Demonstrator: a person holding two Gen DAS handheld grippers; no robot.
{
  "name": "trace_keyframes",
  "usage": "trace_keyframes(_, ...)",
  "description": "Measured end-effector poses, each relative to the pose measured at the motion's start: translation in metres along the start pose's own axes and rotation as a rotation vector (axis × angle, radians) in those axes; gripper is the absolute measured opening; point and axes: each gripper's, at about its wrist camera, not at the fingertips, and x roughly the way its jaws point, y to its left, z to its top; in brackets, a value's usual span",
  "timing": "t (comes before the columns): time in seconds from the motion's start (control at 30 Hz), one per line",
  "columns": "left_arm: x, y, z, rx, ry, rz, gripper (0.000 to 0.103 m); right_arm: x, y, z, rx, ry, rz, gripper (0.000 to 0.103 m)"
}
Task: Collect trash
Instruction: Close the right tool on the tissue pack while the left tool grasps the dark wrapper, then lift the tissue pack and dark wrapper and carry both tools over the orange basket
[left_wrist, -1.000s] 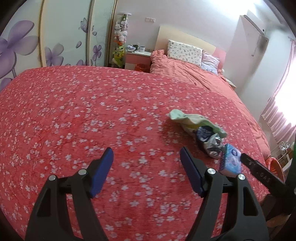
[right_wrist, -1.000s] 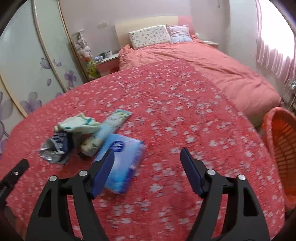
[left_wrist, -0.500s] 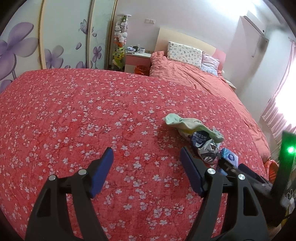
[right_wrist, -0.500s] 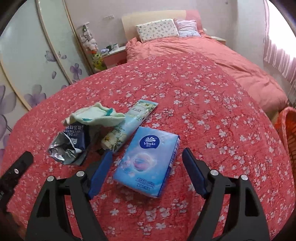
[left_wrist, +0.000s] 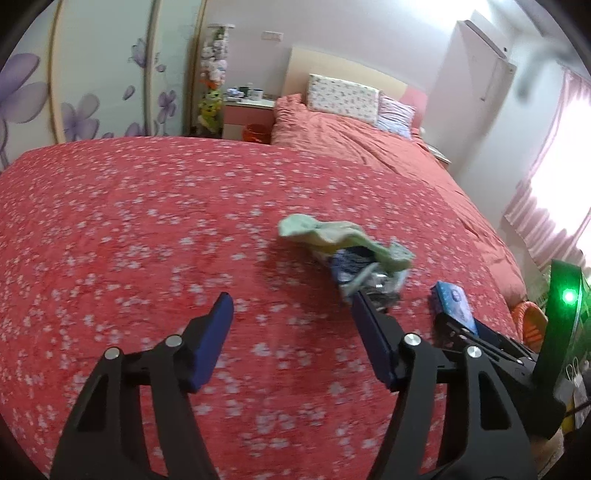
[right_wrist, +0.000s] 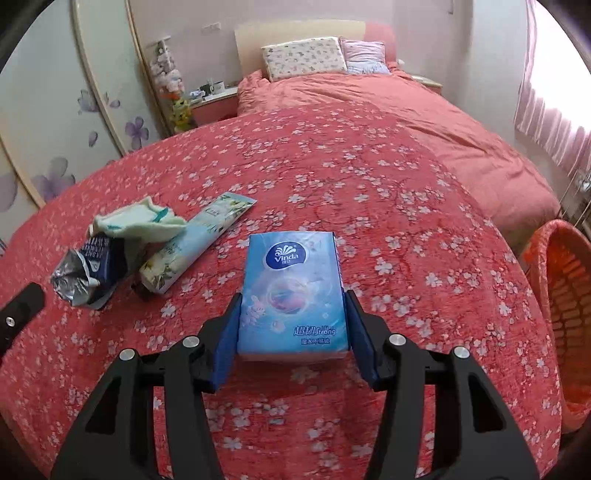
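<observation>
Moved: right gripper jaws just closed onto blue rectangular plastic tissue pack, pads pressing its sides
Left gripper: jaws narrowing, apart, nothing between, over red floral bedspread

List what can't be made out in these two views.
- Tissue pack, right wrist view: the right claw has just been closing on it; the near end is hidden by its pads.
- Orange basket, right wrist view: cut off by the frame edge, contents unseen.
- Crumpled foil wrapper, left wrist view: motion-blurred, print unreadable.
- Long floral packet, right wrist view: one end hidden under the green cloth.
</observation>
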Motion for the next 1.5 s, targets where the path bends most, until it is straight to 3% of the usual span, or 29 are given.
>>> trace_keyframes(0.47, 0.041, -0.025, 0.009, 0.045, 0.063, 0.005, 0.03, 0.003, -0.002, 0.002, -0.013, -0.01, 0.005, 0.055)
trace_keyframes(0.6, 0.051, -0.024, 0.008, 0.038, 0.082, -0.015, 0.009, 0.003, -0.002, 0.003, -0.028, -0.012, 0.009, 0.054)
trace_keyframes(0.8, 0.039, -0.011, 0.002, 0.026, 0.067, -0.041, 0.006, -0.005, -0.012, -0.002, -0.02, -0.023, 0.045, 0.052)
trace_keyframes(1.07, -0.006, 0.0, 0.001, 0.045, 0.009, -0.043, 0.006, -0.037, -0.02, -0.006, -0.025, -0.073, 0.075, 0.051)
trace_keyframes(1.5, -0.059, -0.028, 0.003, 0.075, -0.055, -0.092, 0.006, -0.095, -0.046, -0.01, 0.018, -0.181, 0.1, 0.051)
